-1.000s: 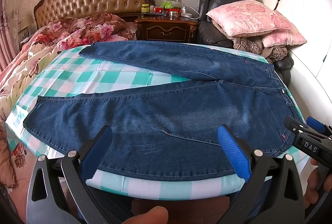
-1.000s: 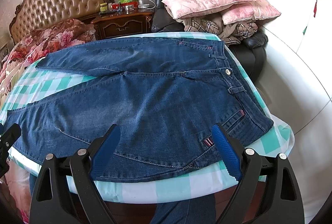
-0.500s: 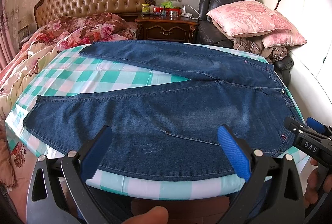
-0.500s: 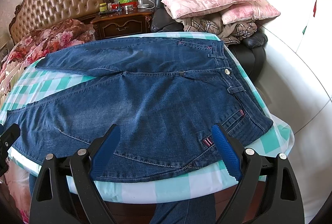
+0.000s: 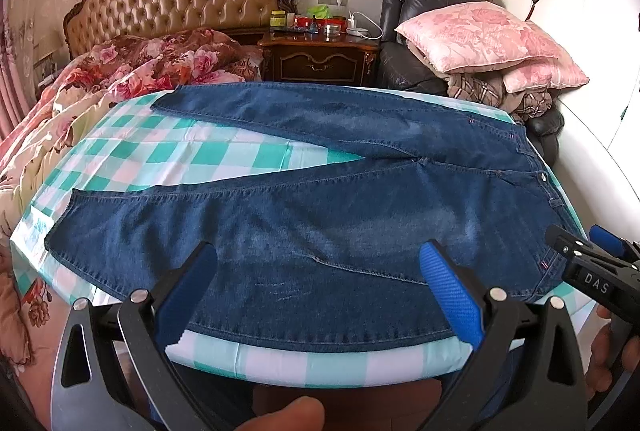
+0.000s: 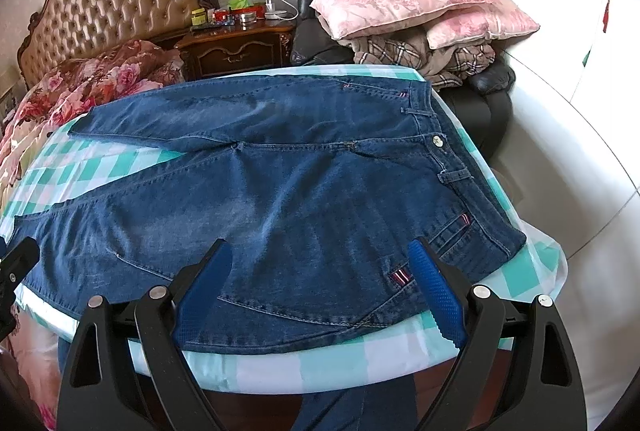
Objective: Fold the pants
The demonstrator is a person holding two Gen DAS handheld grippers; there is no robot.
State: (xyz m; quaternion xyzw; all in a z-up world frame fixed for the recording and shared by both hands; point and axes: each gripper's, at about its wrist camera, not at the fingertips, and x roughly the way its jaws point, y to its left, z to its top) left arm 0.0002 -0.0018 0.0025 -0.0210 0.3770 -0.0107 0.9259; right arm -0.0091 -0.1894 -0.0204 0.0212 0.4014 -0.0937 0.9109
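Dark blue jeans [image 5: 320, 223] lie flat on the table, legs spread apart toward the left and the waistband [image 6: 444, 151] at the right. My left gripper [image 5: 318, 263] hovers open above the near leg, close to the table's front edge, with nothing between its blue pads. My right gripper [image 6: 320, 263] is open too, held over the hip and pocket area near the waist. In the left wrist view the right gripper [image 5: 592, 263] shows at the right edge with a hand under it. The tip of the left gripper [image 6: 16, 263] pokes in at the left edge of the right wrist view.
A green and white checked cloth [image 5: 208, 159] covers the table. Behind it stand a bed with a floral quilt [image 5: 132, 75], a dark wooden nightstand [image 5: 320, 59] and a black chair piled with pink pillows [image 5: 484, 35]. A white wall [image 6: 568, 167] runs along the right.
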